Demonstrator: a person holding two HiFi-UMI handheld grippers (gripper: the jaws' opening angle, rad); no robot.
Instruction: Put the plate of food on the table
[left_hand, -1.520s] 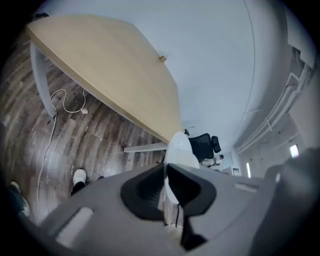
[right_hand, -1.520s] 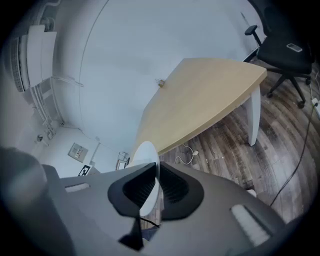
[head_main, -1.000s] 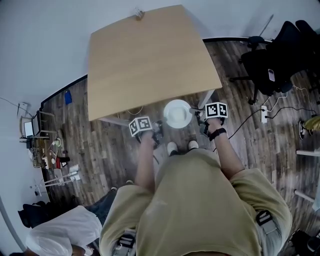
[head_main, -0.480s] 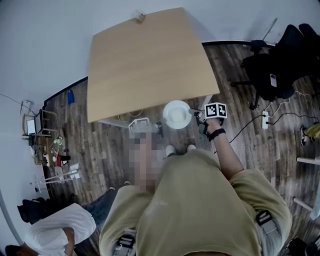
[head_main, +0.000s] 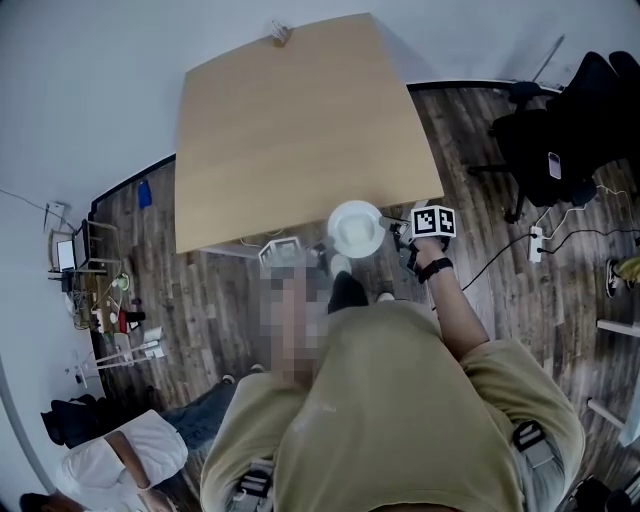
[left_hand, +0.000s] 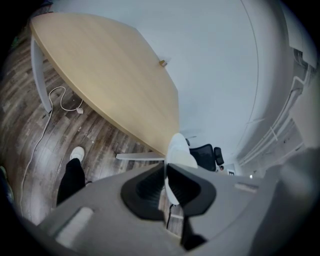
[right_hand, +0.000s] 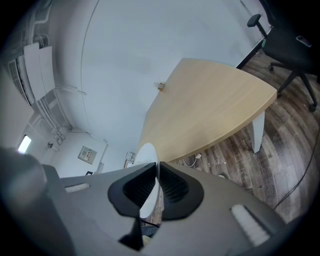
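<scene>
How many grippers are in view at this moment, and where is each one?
2. The left gripper is shut on the left rim of the white plate; the right gripper is shut on its right rim. None seems hidden.

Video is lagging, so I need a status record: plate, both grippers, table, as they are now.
carried: plate, white, held in the air at the table's near edge, not yet set down
left side: left gripper shut on the plate's rim
right side: right gripper shut on the opposite rim
surface: table, wooden, with only a small item at its far edge
food: none can be made out
</scene>
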